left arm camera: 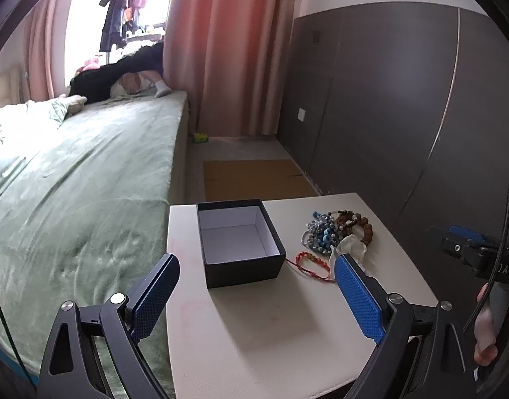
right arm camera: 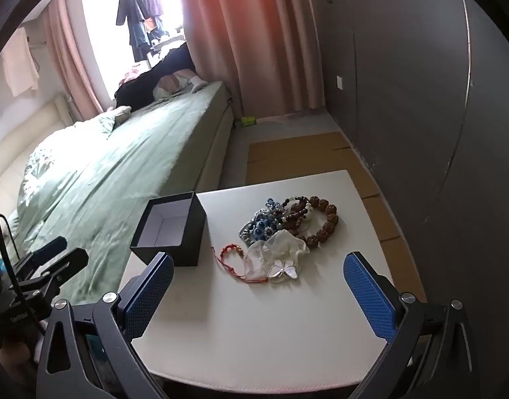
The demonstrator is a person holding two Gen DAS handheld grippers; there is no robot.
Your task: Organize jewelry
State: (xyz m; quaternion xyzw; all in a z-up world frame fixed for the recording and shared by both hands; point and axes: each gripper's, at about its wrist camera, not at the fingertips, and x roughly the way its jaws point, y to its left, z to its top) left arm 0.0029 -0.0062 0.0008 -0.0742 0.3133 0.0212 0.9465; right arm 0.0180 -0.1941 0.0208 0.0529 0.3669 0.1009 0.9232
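An open black box point(left arm camera: 241, 242) with a white, empty inside stands on the small white table point(left arm camera: 254, 326); it also shows in the right wrist view point(right arm camera: 171, 229). To its right lies a pile of jewelry: blue and silver bead pieces point(right arm camera: 262, 226), a brown bead bracelet point(right arm camera: 324, 222), a red cord bracelet point(right arm camera: 234, 259), a sheer white pouch point(right arm camera: 277, 249) and a butterfly brooch point(right arm camera: 284, 271). The pile shows in the left wrist view point(left arm camera: 337, 232). My left gripper point(left arm camera: 254, 269) is open, in front of the box. My right gripper point(right arm camera: 257, 266) is open, just short of the pile.
A bed with a green cover point(left arm camera: 78, 183) stands against the table's left side. A dark grey wardrobe point(left arm camera: 387, 99) lines the right. Flat cardboard point(right arm camera: 304, 156) lies on the floor beyond the table. Pink curtains point(left arm camera: 221, 43) hang at the back.
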